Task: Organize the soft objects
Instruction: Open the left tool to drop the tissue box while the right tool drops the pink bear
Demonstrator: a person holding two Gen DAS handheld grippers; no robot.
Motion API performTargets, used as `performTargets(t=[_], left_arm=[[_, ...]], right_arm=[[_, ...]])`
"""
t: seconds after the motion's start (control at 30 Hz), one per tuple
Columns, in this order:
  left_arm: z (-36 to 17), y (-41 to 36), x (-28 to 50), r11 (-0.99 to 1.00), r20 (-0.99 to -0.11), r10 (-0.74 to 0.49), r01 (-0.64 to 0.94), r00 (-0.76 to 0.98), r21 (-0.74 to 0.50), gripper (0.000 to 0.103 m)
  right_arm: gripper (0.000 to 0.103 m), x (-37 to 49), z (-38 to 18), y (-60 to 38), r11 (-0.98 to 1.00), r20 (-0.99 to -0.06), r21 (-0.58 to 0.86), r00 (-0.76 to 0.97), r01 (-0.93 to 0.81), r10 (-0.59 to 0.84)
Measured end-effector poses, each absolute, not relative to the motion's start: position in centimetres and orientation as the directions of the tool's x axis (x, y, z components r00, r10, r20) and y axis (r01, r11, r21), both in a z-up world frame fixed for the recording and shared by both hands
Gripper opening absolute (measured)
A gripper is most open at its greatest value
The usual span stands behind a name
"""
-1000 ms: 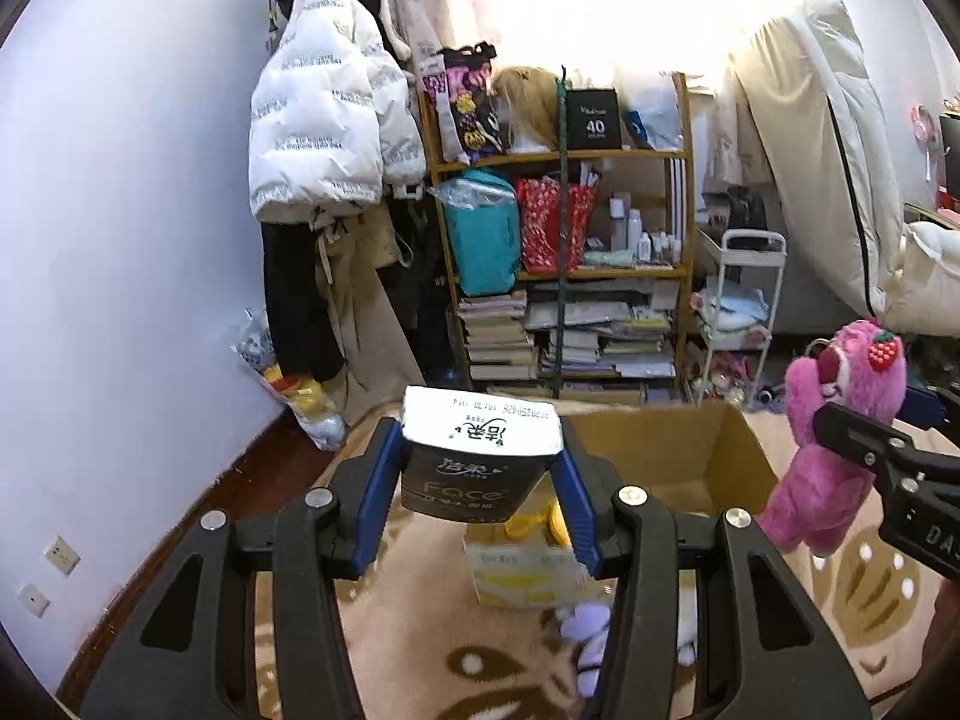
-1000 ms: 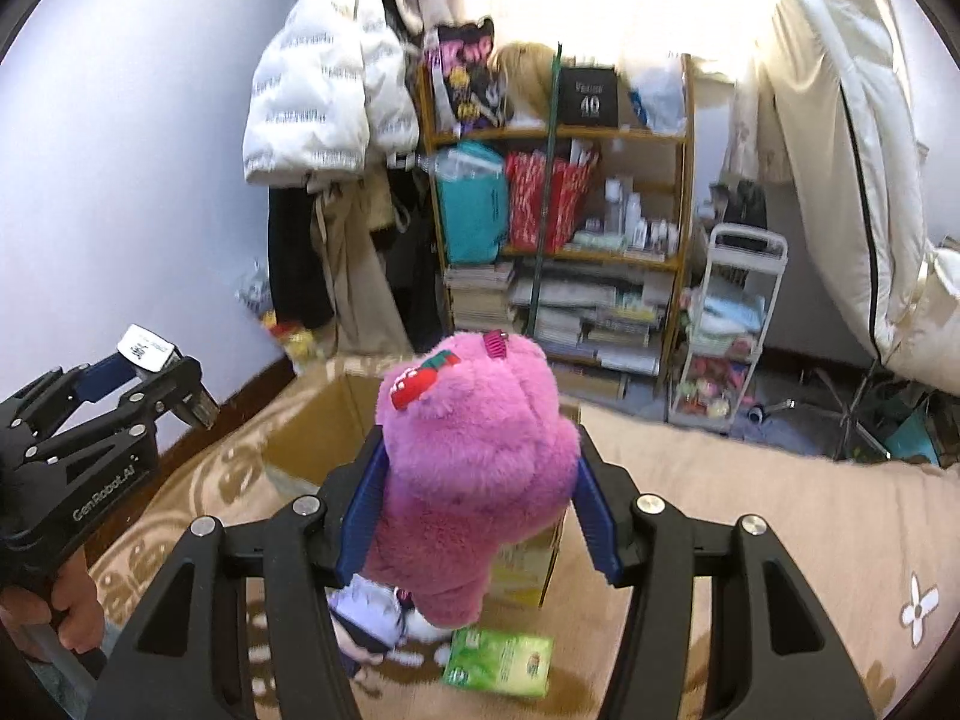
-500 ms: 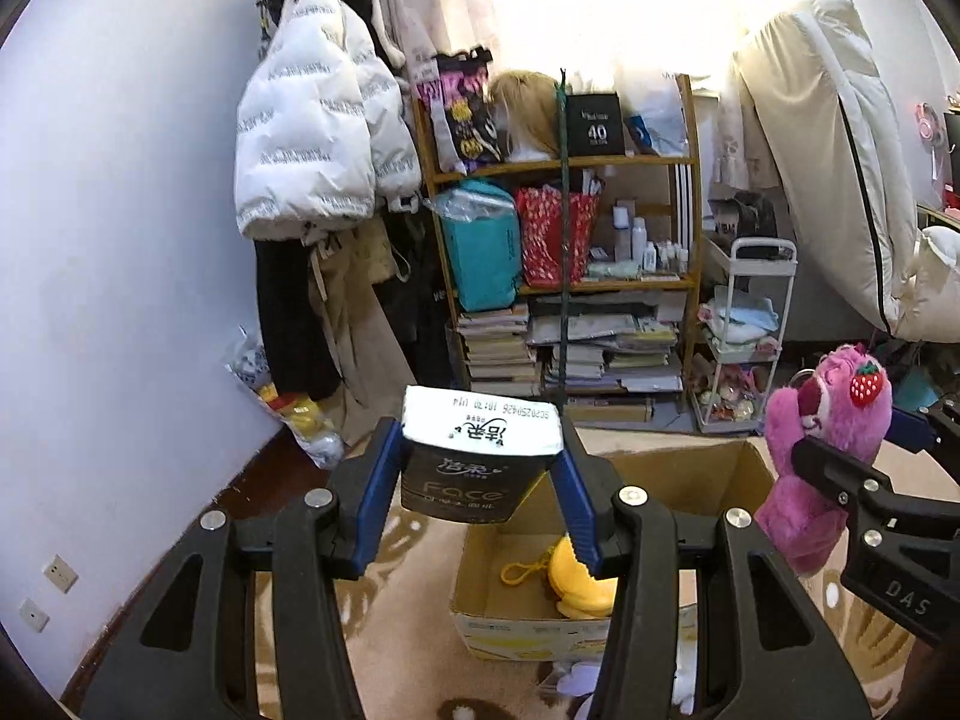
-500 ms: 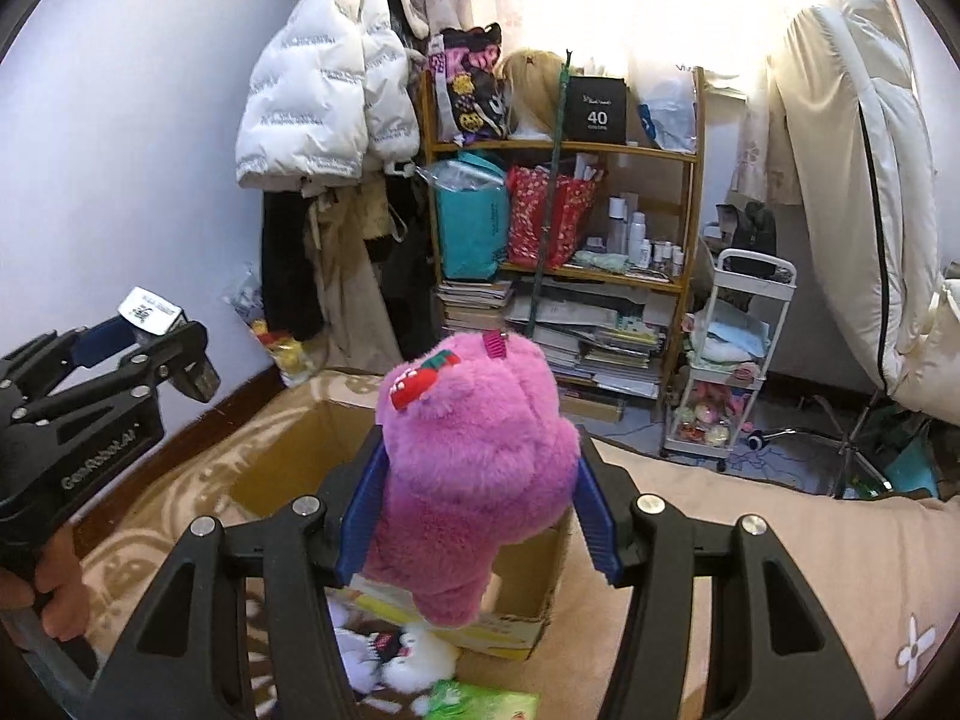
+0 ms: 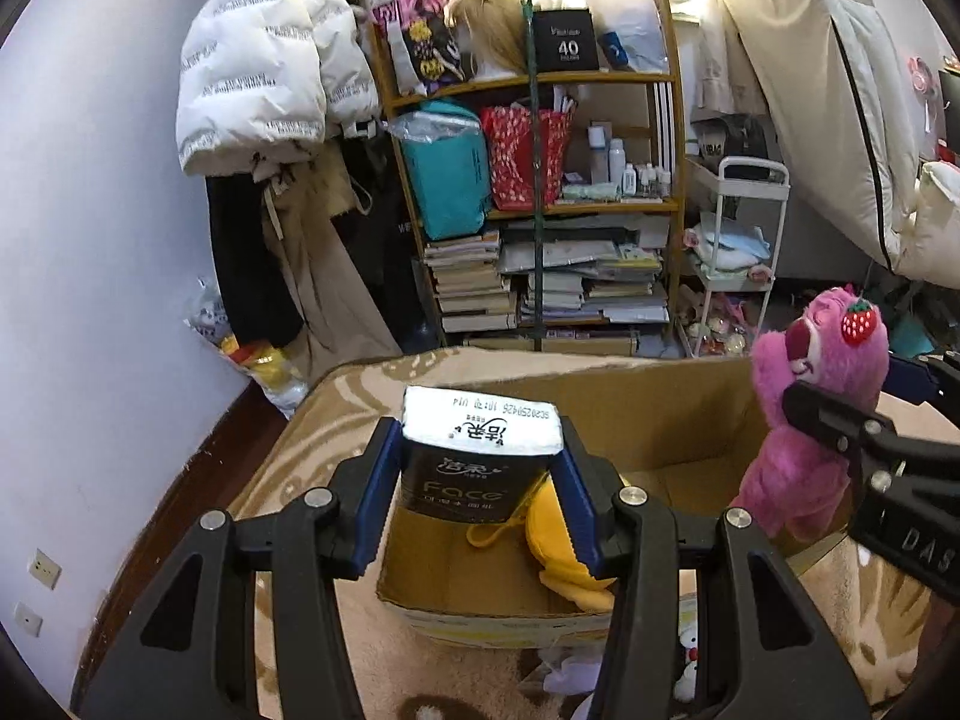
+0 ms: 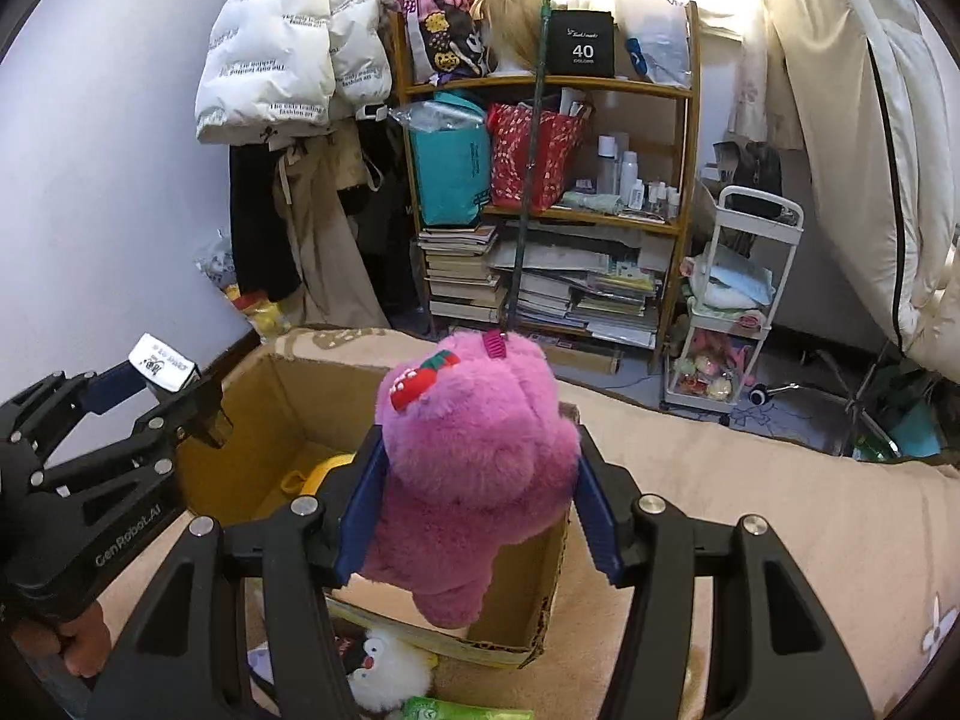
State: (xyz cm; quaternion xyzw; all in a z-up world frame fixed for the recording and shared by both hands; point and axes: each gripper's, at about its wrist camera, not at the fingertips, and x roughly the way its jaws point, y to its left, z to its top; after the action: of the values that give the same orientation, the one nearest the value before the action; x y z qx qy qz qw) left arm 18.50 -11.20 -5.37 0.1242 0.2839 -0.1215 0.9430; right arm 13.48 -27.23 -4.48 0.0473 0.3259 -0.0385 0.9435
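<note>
Pink plush bear (image 6: pixel 474 468) is hanging upright, clamped in the right gripper (image 6: pixel 474 498). Only the left wrist view is showing its face; the left gripper (image 5: pixel 480 480) is gripping a black tissue pack (image 5: pixel 474 456) over the open cardboard box (image 5: pixel 660 420).

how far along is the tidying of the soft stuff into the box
Done: a yellow plush already lies in the cardboard box. In hand: the left gripper clamps a tissue pack above the box, and the right gripper clamps the pink bear over it. Left: a white plush and a green pack lie outside the box.
</note>
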Motion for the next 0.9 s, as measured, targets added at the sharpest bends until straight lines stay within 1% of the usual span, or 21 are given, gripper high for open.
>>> performTargets(t=[0.2, 0.4, 0.63, 0.8, 0.9], left_arm=[[-6.8, -11.4, 19.2, 0.937, -0.601, -0.132, 0.297, 0.788, 0.183, 0.049], [-7.8, -12.0, 19.3, 0.928, -0.632, -0.111, 0.308, 0.767, 0.210, 0.049], [-7.5, -12.2, 18.7, 0.922, -0.621, -0.096, 0.305, 0.778, 0.240, 0.050], [-7.0, -11.3, 18.9, 0.937, -0.622, -0.093, 0.280, 0.778, 0.210, 0.057], [-6.5, -10.8, 18.8, 0.942, -0.620, -0.095, 0.271, 0.779, 0.197, 0.067]], right_arm=[[0.062, 14.1, -6.5, -27.1, 0.992, -0.659, 0.079, 0.752, 0.096, -0.020], [0.062, 14.1, -7.2, -26.9, 0.992, -0.678, 0.082, 0.735, 0.092, -0.012], [0.063, 13.9, -7.2, -26.9, 0.991, -0.686, 0.090, 0.727, 0.099, -0.010], [0.063, 13.6, -7.0, -26.6, 0.994, -0.686, 0.069, 0.728, 0.083, -0.013], [0.065, 13.1, -6.7, -26.3, 0.995, -0.683, 0.058, 0.730, 0.081, -0.020]])
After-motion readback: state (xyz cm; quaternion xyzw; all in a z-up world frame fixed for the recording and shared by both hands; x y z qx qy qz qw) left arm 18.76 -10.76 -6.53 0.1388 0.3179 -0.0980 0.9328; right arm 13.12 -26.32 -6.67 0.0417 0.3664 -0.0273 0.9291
